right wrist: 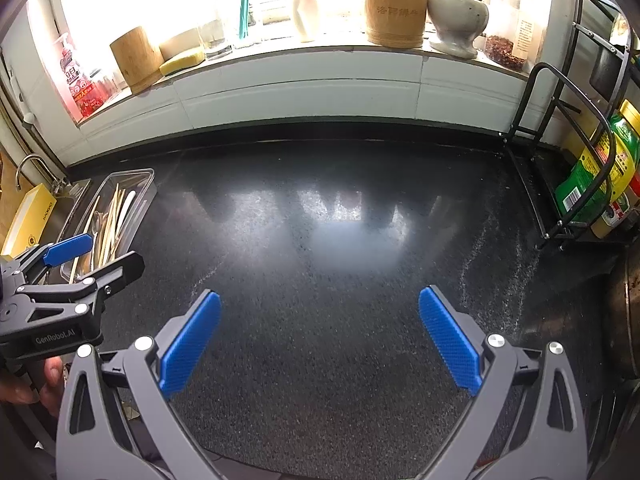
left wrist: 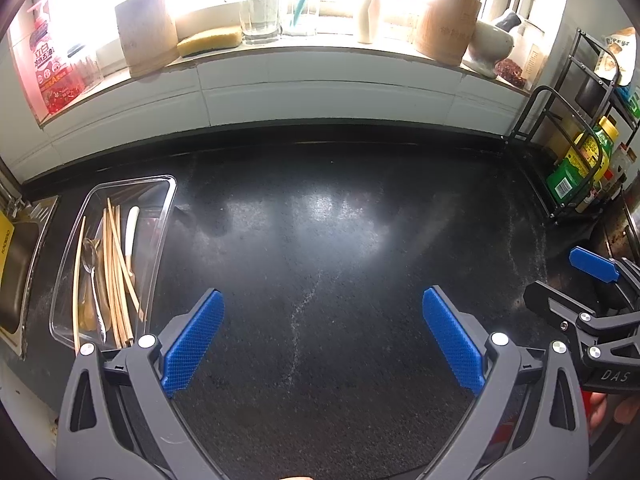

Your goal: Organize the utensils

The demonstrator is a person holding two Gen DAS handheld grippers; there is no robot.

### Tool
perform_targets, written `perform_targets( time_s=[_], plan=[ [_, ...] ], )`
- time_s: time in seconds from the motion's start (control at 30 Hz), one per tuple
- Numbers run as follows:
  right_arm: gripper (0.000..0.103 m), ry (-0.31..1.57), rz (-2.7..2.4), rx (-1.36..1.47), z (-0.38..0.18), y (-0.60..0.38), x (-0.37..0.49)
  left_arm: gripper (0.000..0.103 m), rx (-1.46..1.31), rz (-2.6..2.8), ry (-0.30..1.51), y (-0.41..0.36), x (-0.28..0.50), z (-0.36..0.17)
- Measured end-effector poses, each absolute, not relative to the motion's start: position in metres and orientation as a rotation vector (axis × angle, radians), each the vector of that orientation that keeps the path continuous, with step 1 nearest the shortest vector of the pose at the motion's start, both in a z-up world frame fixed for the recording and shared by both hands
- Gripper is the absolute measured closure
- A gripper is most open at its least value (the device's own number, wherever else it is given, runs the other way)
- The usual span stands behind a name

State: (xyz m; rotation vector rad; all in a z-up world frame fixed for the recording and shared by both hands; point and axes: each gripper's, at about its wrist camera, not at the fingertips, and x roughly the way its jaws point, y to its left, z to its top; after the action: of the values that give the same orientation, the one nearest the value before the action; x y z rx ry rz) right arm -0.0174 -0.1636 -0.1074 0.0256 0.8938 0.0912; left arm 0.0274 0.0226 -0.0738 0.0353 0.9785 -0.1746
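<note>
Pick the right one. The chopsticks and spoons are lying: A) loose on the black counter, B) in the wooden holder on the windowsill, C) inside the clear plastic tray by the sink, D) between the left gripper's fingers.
C: the chopsticks and a metal spoon lie inside the clear tray beside the sink, while both grippers are open and empty.

left tool [right wrist: 80,260]: "GenRobot.AI" | right tool [left wrist: 592,276]: "DAS" | yellow box [right wrist: 30,216]: "KAOKAO"
</note>
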Motion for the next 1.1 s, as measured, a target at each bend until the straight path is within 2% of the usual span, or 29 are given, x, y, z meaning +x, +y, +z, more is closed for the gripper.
perform_targets(
  time_s=[0.6, 1.1],
  plan=[
    [0.007, 0.899, 0.081, 0.028, -0.110, -0.169, -0.010, 0.006, 0.021, -0.105, 0.933, 0.024, 0.030, -0.068],
    [0.007, 0.902, 0.081, 0.029, -0.111, -0.169, -0.015, 0.006, 0.005, -0.088, 0.994, 0.030, 0.031, -0.079]
  ],
)
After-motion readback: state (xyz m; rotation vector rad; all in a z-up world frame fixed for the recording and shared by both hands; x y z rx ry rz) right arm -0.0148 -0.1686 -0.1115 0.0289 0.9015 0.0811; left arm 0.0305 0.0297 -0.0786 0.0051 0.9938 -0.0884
